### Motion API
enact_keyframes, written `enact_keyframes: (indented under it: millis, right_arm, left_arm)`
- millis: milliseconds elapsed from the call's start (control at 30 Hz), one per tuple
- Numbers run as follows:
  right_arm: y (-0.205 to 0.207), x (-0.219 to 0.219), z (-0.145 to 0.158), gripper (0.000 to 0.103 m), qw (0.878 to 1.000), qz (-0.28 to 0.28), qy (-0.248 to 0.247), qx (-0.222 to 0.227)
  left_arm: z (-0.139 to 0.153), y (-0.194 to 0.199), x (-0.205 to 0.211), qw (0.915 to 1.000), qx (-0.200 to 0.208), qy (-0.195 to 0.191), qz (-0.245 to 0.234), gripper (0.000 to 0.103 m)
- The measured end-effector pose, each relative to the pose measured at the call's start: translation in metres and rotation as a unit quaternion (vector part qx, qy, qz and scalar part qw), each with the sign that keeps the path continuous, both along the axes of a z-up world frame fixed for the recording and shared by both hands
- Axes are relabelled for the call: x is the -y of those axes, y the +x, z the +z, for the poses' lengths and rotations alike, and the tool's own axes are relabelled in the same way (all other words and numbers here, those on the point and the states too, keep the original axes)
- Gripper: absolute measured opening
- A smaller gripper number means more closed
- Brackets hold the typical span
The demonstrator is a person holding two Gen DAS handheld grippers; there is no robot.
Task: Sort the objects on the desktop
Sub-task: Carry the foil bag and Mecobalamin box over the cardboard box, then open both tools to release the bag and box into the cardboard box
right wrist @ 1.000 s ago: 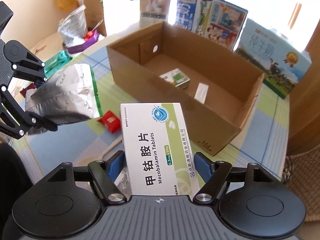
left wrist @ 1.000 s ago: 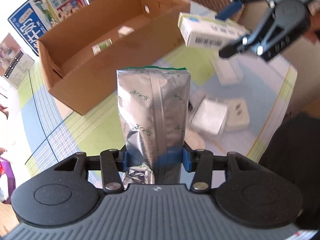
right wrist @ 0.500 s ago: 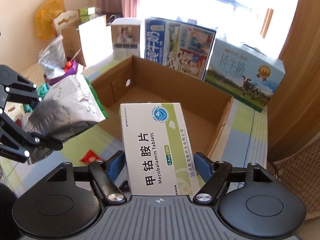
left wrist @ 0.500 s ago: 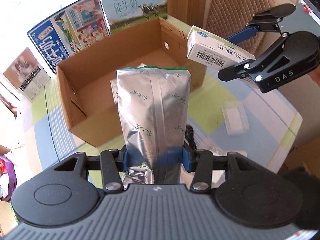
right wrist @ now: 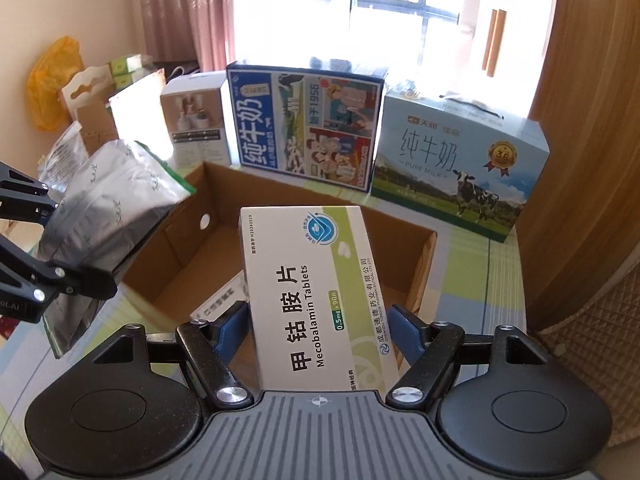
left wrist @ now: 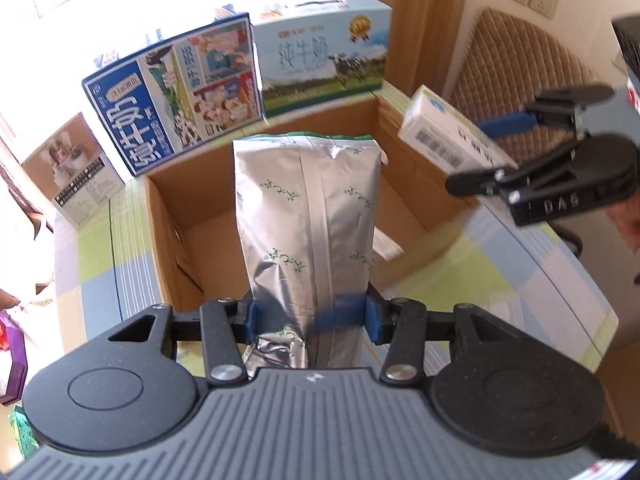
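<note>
My left gripper (left wrist: 310,316) is shut on a silver foil pouch (left wrist: 308,216) with green sprigs, held upright over the near wall of an open cardboard box (left wrist: 168,216). My right gripper (right wrist: 318,330) is shut on a white and green Mecobalamin tablet box (right wrist: 316,292), held above the same cardboard box (right wrist: 424,264). In the left wrist view the right gripper (left wrist: 516,156) and its tablet box (left wrist: 448,140) hang over the box's right wall. In the right wrist view the left gripper (right wrist: 48,240) and pouch (right wrist: 108,208) are at the left.
Two milk cartons (right wrist: 304,132) (right wrist: 460,164) and a small white carton (right wrist: 196,120) stand behind the box. A paper slip (left wrist: 386,244) and a small pack (right wrist: 224,300) lie inside it. A chair (left wrist: 520,68) is at the right, bags (right wrist: 52,80) at the left.
Both grippers have moved forward and up toward the cardboard box, each keeping its object. The box now lies straight under and ahead of both, and the loose items on the cloth have left view.
</note>
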State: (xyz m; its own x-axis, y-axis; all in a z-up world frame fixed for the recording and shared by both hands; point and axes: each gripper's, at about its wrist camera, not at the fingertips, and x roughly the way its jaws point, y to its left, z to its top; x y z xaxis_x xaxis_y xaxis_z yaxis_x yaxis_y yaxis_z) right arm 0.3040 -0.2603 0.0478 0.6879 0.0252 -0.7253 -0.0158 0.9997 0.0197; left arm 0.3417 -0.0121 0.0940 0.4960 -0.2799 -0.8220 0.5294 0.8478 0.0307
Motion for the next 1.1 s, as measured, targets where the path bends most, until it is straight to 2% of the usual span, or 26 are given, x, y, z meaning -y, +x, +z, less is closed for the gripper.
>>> enact_keyframes:
  millis: [233,367,567,733,1000,1067,1100]
  right_arm:
    - [0.033,0.016,-0.007,0.073,0.999,-0.035,0.019,0.012]
    - [0.048,0.016,-0.017,0.073,0.999,-0.036,0.012,0.009]
    - [0.065,0.018,-0.039,0.073,0.999,-0.042,0.013,0.004]
    - [0.076,0.021,-0.059,0.073,0.998,-0.050,0.024,-0.007]
    - [0.082,0.023,-0.084,0.073,0.998,-0.050,0.028,-0.022]
    - [0.083,0.023,-0.087,0.073,0.998,-0.050,0.027,-0.025]
    - [0.083,0.023,-0.088,0.073,0.998,-0.050,0.027,-0.026]
  left_arm:
    - [0.005,0.047,-0.008,0.9987,0.006,-0.035,0.036,0.043]
    - [0.002,0.068,-0.012,0.9983,0.009,-0.033,0.048,0.043]
    - [-0.013,0.095,-0.018,0.9968,0.001,-0.044,0.066,0.043]
    - [-0.036,0.113,-0.022,0.9952,-0.008,-0.049,0.085,0.043]
    - [-0.066,0.122,-0.020,0.9962,-0.027,-0.029,0.077,0.043]
    - [-0.065,0.122,-0.019,0.9967,-0.021,-0.022,0.075,0.053]
    - [-0.065,0.120,-0.018,0.9970,-0.016,-0.017,0.073,0.053]
